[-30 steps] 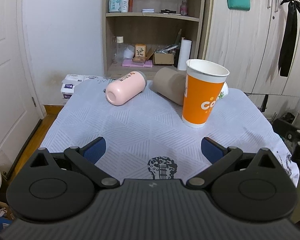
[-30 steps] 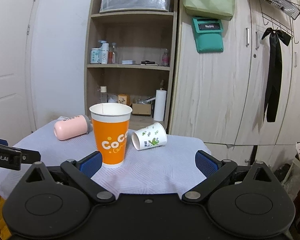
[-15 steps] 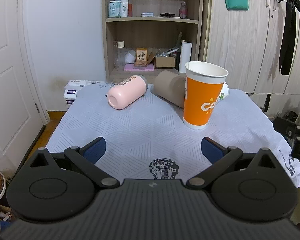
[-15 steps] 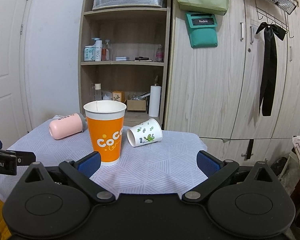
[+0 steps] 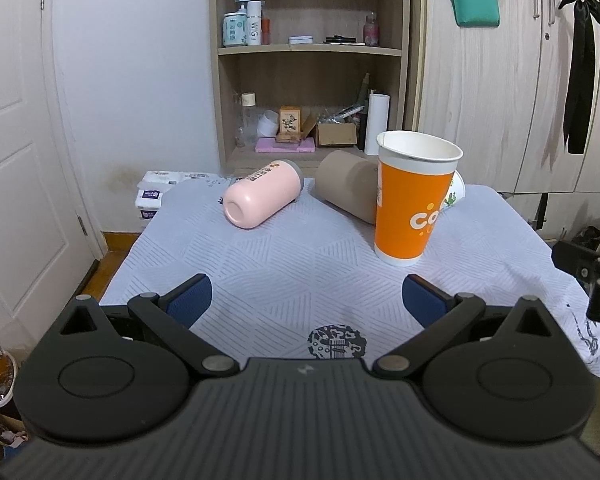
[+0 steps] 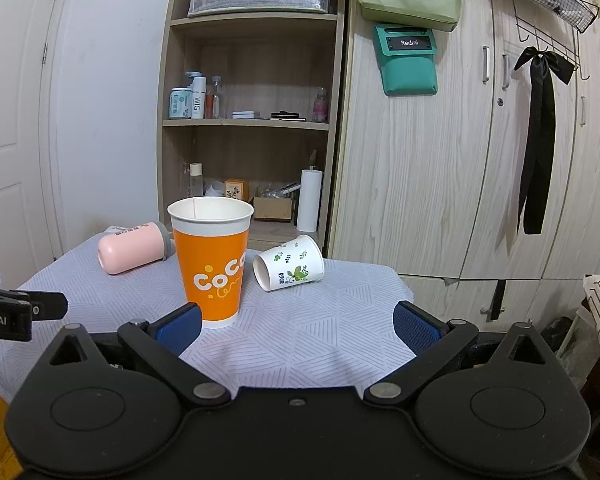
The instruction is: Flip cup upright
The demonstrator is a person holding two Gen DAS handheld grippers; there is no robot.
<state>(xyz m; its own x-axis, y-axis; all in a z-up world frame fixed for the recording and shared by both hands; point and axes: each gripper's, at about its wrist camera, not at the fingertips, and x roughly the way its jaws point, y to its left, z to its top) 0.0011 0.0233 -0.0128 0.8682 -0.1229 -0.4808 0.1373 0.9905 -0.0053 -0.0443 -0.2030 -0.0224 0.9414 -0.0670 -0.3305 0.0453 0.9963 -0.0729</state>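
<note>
The tall orange paper cup (image 6: 212,264) carries white lettering that reads "CoCo" in the right wrist view, cut off at the cup's edge; the left wrist view shows only "Co". The teal pouch (image 6: 410,60) hanging on the wardrobe has a dark label reading "Redmi". On the shelf, a white bottle (image 6: 197,102) bears "WIG" running vertically. The left tongs (image 6: 4,312), seen at the edge of the right wrist view, show "bot.AI". The pink bottle (image 5: 262,198) has dark print too small to read.
</note>
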